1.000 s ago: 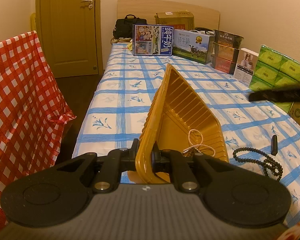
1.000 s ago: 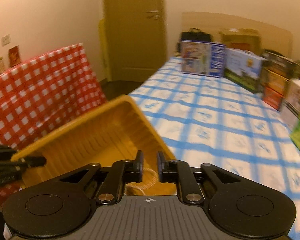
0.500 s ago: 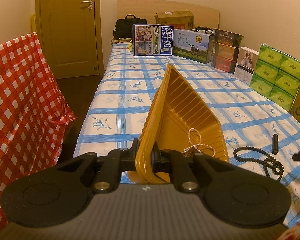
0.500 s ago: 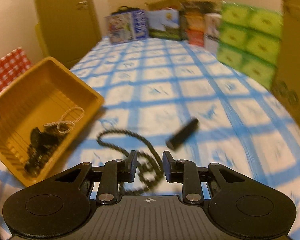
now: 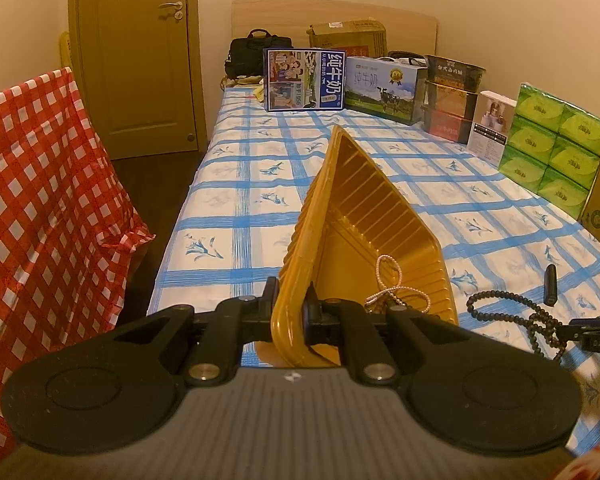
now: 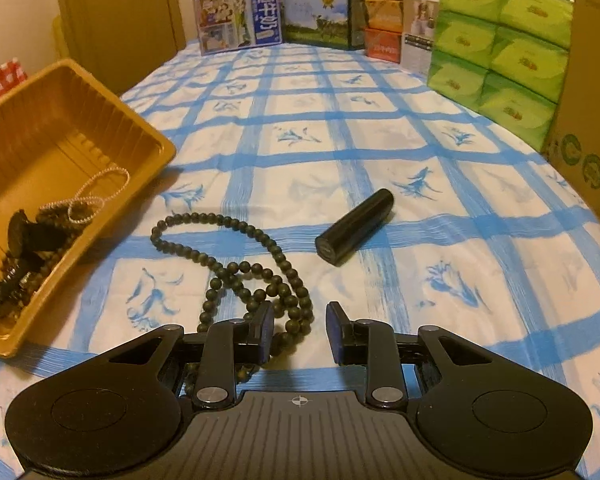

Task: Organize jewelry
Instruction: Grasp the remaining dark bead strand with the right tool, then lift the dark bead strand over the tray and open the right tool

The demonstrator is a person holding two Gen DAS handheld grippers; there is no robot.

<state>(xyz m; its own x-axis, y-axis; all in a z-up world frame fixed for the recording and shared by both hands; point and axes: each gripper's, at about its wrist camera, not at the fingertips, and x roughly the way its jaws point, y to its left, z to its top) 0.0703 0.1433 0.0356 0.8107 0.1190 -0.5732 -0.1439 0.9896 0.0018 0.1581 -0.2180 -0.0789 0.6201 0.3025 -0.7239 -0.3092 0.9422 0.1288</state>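
**L wrist view.** The left gripper (image 5: 290, 308) was clamped on the near wall of the gold tray (image 5: 364, 216), holding it tipped up on the bed (image 5: 260, 184). A pearl strand (image 5: 388, 280) lay inside, low in the tray. The dark bead necklace (image 5: 516, 312) lay on the cloth to the R of the tray, w/ a black cylinder (image 5: 550, 285) just beyond it. Tip of the right gripper (image 5: 592, 330) showed at the frame's R edge, at the necklace.

**R wrist view.** Right gripper (image 6: 299, 330) was partly open, nothing pinched; its L finger (image 6: 264, 330) sat right at the bunched near end of the necklace (image 6: 236, 256), most beads ahead and to the L. Tray (image 6: 152, 148) stood to the L, holding the pearl strand (image 6: 100, 196) and dark pieces (image 6: 24, 256).

**Procedure (est.).** Step in hand: pick up necklace. Shift L so the bunched loops sit btwn the pads, lower to the cloth, close on several strands, not one bead. Lift clear before swinging to the tray; avoid knocking the cylinder (image 6: 354, 228).
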